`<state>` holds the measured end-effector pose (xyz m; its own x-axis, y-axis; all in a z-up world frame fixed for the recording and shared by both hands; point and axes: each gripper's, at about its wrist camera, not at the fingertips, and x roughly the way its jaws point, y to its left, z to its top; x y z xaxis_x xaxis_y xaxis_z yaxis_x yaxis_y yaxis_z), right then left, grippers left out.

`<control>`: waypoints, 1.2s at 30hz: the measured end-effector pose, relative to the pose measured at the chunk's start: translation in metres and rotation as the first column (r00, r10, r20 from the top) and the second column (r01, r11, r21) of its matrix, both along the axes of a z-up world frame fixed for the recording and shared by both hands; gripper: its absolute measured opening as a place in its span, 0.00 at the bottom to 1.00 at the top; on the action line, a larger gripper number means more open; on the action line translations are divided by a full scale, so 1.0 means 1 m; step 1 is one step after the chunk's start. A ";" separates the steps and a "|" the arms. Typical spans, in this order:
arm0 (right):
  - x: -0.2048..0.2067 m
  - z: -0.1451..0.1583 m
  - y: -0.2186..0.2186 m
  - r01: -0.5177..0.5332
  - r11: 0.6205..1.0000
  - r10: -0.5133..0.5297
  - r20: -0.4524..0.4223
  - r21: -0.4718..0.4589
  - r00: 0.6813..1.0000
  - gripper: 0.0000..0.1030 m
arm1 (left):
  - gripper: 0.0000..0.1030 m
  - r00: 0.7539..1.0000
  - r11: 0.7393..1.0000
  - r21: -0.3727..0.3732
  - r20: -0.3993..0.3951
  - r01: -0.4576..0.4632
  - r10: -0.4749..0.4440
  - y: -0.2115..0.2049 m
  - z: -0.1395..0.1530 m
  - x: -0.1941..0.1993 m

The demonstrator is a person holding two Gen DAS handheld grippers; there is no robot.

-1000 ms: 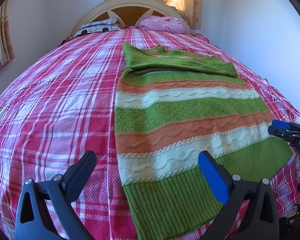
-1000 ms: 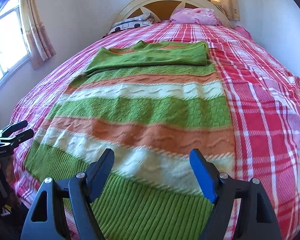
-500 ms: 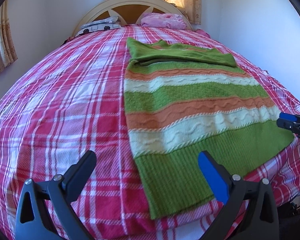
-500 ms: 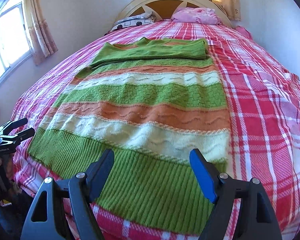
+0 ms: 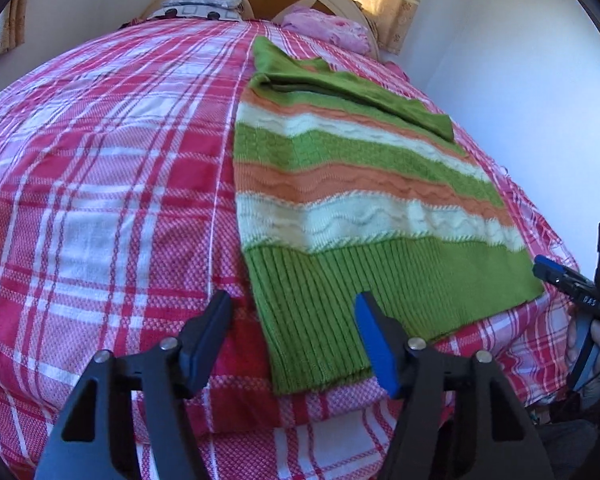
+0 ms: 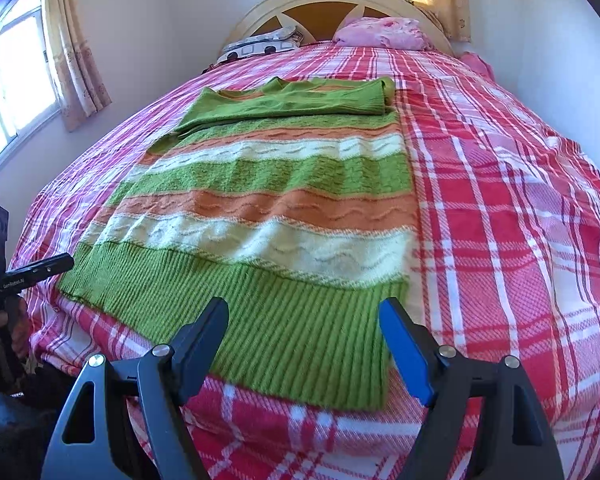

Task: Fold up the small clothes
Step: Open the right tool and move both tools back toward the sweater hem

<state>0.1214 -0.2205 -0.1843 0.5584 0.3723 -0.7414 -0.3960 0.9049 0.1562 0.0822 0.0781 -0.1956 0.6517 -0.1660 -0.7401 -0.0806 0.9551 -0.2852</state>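
Striped sweater (image 5: 352, 216) lay flat on the plaid bedspread (image 5: 100, 184), ribbed hem near the foot edge. Left gripper (image 5: 292, 332) and right gripper (image 6: 304, 340) both hovered spread wide, holding nothing, bare bedspread either side.

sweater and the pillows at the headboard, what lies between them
Only bare plaid bedspread: the right wrist view shows nothing lying between the sweater and the pink pillow or patterned pillow.

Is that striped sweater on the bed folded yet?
Partly. The sweater has green sleeves folded across the top; its body lies spread flat on the bedspread.
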 end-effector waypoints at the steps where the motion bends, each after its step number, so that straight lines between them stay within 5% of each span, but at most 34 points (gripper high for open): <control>1: -0.001 -0.001 -0.002 0.005 1.000 -0.005 -0.002 -0.001 1.000 0.76 | 0.63 1.000 1.000 0.009 0.006 -0.001 0.001 -0.001 0.000 -0.001; 3: -0.001 -0.003 -0.006 0.015 1.000 -0.015 -0.006 0.002 1.000 0.76 | 0.61 1.000 1.000 0.017 0.014 -0.006 0.005 -0.003 0.000 -0.002; 6: 0.000 -0.006 -0.015 0.034 0.999 -0.034 -0.022 0.021 0.999 0.76 | 0.39 1.000 1.000 0.022 0.013 -0.003 0.002 -0.005 0.001 -0.002; 13: -0.003 -0.011 -0.023 0.042 0.998 -0.040 -0.048 0.047 0.998 0.76 | 0.33 1.000 1.000 0.005 0.014 -0.021 0.021 0.002 -0.001 -0.003; 16: -0.006 -0.010 -0.024 0.033 0.997 -0.029 -0.054 0.069 0.998 0.76 | 0.17 1.000 1.000 -0.015 0.018 -0.022 0.022 0.003 0.001 -0.004; 24: -0.005 -0.012 -0.031 0.037 0.991 -0.028 -0.070 0.132 0.997 0.76 | 0.22 1.000 0.999 -0.047 0.015 -0.026 0.027 0.004 -0.004 -0.002; 28: -0.006 -0.013 -0.028 0.028 0.991 -0.020 -0.061 0.132 0.998 0.76 | 0.42 0.999 0.997 -0.080 0.044 -0.015 0.019 0.007 -0.006 -0.003; 34: -0.008 -0.014 -0.024 0.018 0.994 -0.011 -0.061 0.109 0.998 0.50 | 0.52 0.998 0.993 -0.114 0.063 0.009 -0.002 0.006 -0.004 -0.003; 36: -0.008 -0.013 -0.025 0.014 0.992 -0.005 -0.071 0.129 0.997 0.49 | 0.50 0.998 0.992 -0.123 0.061 0.014 -0.007 0.006 -0.004 -0.004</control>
<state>0.1137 -0.2459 -0.1975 0.5103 0.4625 -0.7250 -0.3714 0.8789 0.2993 0.0781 0.0843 -0.1993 0.6921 -0.2606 -0.6731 -0.0499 0.9131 -0.4047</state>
